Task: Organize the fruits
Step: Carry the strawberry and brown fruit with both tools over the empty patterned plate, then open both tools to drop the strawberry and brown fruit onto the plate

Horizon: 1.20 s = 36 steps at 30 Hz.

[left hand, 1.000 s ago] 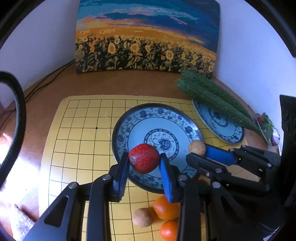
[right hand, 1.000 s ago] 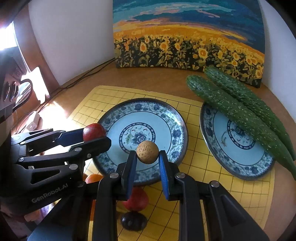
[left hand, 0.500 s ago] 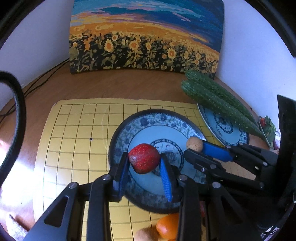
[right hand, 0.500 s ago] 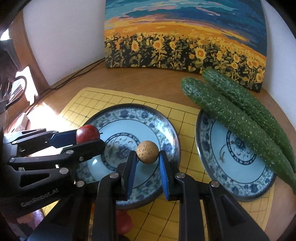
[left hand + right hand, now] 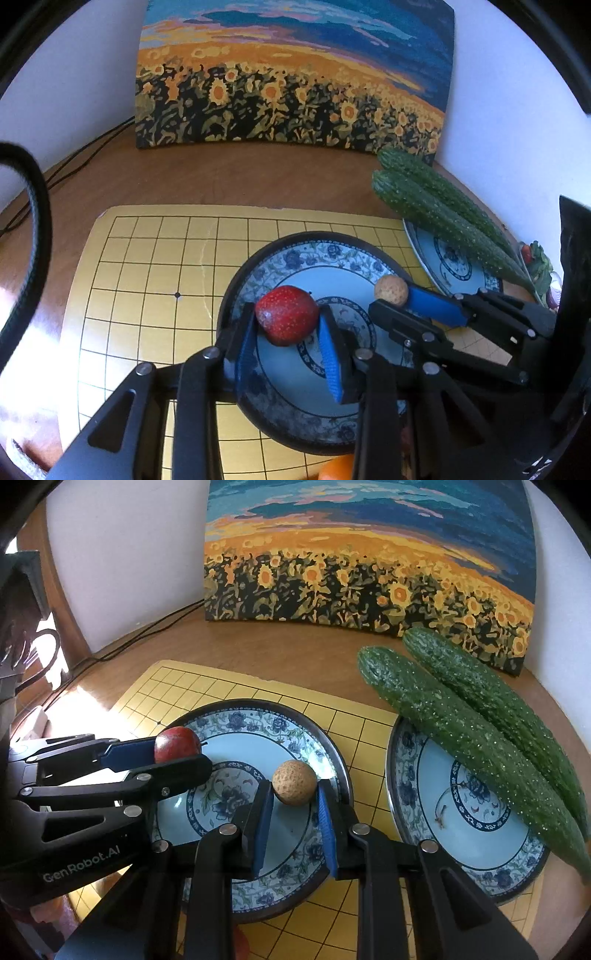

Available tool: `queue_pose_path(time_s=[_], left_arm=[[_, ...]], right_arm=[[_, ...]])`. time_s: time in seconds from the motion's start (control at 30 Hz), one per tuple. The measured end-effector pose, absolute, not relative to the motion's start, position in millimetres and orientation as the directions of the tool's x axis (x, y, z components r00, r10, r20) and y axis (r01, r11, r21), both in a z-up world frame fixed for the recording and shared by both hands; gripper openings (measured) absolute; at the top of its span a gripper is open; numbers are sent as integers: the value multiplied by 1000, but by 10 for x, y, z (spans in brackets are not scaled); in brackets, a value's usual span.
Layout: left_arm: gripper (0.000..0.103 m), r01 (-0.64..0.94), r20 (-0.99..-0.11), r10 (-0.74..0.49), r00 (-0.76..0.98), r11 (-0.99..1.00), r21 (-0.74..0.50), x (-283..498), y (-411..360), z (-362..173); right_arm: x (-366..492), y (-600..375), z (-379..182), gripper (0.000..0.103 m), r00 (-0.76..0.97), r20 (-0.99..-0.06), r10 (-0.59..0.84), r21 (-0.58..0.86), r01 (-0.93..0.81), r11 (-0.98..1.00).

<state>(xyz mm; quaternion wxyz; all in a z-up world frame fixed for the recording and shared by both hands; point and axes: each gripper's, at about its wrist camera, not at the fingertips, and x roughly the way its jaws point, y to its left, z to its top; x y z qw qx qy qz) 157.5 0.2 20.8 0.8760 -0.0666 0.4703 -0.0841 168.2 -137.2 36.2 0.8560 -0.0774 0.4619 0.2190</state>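
Red fruit (image 5: 286, 315), speckled skin, round: pinched between the blue pads of my left gripper (image 5: 288, 321) and held above the left half of the near plate (image 5: 284, 258). The same fruit shows from the side in the right wrist view (image 5: 176, 744), clear of the plate's surface.

Tan fruit (image 5: 294, 782), small, rough-skinned, ball-shaped: clamped between the pads of my right gripper (image 5: 294, 794), over the middle of that same plate (image 5: 236, 720). In the left wrist view it sits at the tip of the right gripper's fingers (image 5: 390, 290).

Near plate: blue-and-white floral ware with a dark rim, nothing lying on it that I can see, resting on a yellow gridded mat (image 5: 147, 258).

Second plate (image 5: 461, 849): same pattern, just to the right of the first, partly on the mat. Two long green cucumbers (image 5: 461, 731) lie side by side across its far edge, their ends reaching onto the wooden table (image 5: 295, 650).

Orange fruit (image 5: 338, 470): a sliver visible on the mat at the lower edge of the left wrist view, behind the gripper fingers.

Sunflower painting (image 5: 369, 554): propped upright against the white wall at the back of the table. Black cables (image 5: 147, 631) trail along the table to its left.
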Motion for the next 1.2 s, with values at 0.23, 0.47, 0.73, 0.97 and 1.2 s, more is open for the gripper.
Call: queue_pose_path(time_s=[0.23, 0.47, 0.73, 0.97, 1.2], left_arm=[[34, 79, -817, -210, 538, 977, -199, 1574, 18, 226], [45, 69, -810, -182, 558, 982, -174, 1512, 44, 356], [53, 48, -811, -164, 562, 985, -167, 1386, 93, 508], [53, 48, -816, -163, 555, 985, -164, 1225, 102, 588], [53, 31, -818, -155, 554, 986, -165, 1037, 163, 670]], right_arm=[[1689, -1369, 350, 28, 472, -826, 310, 81, -444, 892], [1635, -1410, 392, 38, 476, -822, 312, 100, -419, 903], [1479, -1463, 525, 49, 486, -806, 338, 127, -416, 900], [1276, -1452, 690, 52, 501, -786, 362, 136, -432, 892], [1097, -1463, 818, 52, 508, -780, 365, 133, -436, 890]])
